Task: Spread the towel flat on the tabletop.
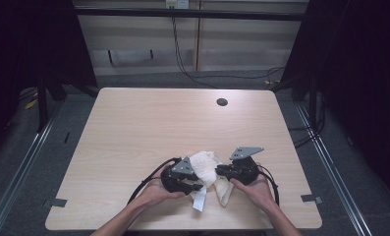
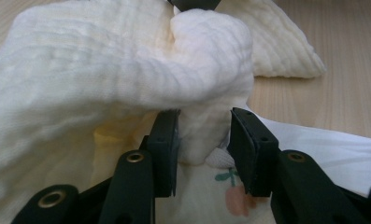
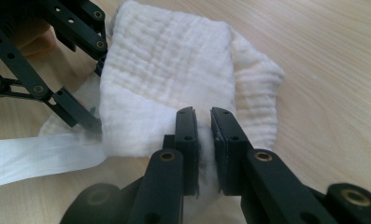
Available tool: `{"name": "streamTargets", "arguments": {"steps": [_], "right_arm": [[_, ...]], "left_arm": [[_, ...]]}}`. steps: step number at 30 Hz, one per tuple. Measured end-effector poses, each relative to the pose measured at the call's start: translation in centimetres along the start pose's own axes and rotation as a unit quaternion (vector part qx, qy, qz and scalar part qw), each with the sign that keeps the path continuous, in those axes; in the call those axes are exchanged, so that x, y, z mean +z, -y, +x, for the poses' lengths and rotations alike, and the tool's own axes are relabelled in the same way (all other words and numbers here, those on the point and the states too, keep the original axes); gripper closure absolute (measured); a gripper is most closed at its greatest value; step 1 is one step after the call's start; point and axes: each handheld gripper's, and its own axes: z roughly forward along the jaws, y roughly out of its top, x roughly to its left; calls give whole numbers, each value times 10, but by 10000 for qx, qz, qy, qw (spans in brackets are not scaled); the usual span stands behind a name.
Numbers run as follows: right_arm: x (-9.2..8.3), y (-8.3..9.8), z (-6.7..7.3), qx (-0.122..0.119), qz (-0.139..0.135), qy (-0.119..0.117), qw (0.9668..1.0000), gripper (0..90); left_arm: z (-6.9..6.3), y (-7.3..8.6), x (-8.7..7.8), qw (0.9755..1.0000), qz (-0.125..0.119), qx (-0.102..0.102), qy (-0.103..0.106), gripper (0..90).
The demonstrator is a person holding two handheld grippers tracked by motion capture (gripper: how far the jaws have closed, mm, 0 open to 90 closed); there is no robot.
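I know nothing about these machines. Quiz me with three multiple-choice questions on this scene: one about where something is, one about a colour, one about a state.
1. Where on the table does the cloth lie?
A. far edge, by the round hole
B. near edge, between the two hands
C. left corner

2. What colour is the cloth?
A. cream white
B. dark blue
C. red

3. How do the right tongs stand?
A. wide open above the cloth
B. lying unused on the table
C. pinched shut on a fold of cloth

Answers:
1. B: the high view shows it bunched between the left tongs and the right tongs, well short of the hole.
2. A: both gripper views show pale cream muslin.
3. C: the right gripper view shows cloth squeezed in the narrow gap between the pads.
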Motion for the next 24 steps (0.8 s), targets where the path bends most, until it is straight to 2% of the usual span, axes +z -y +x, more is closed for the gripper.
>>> {"name": "streamTargets", "arguments": {"steps": [2, 4, 7, 12, 17, 19, 21, 24], "right_arm": [[1, 1, 0, 12, 39, 22, 10000, 811], [1, 1, 0, 23, 37, 15, 10000, 810], [1, 1, 0, -13, 7, -1, 10000, 809], [1, 0, 1, -18, -13, -44, 10000, 805], [-1, -1, 5, -51, -85, -105, 9999, 786], [-2, -2, 6, -60, -111, -110, 9999, 746], [-3, -2, 8, -38, -138, -138, 9998, 679], [-7, -3, 13, -57, -190, -140, 9997, 561]], "left_arm": [[-1, -1, -1, 9999, 79, 87, -87, 707], [2, -1, -3, 10000, 64, -40, 43, 777], [4, -2, -8, 9998, -49, -184, 108, 843], [8, -4, -18, 9987, -238, -382, 248, 858], [9, -8, -35, 9972, -513, -496, 236, 858], [10, -8, -44, 9969, -577, -504, 196, 859], [12, -6, -53, 9960, -654, -599, 133, 860], [14, 1, -64, 9963, -613, -610, 8, 860]]}}
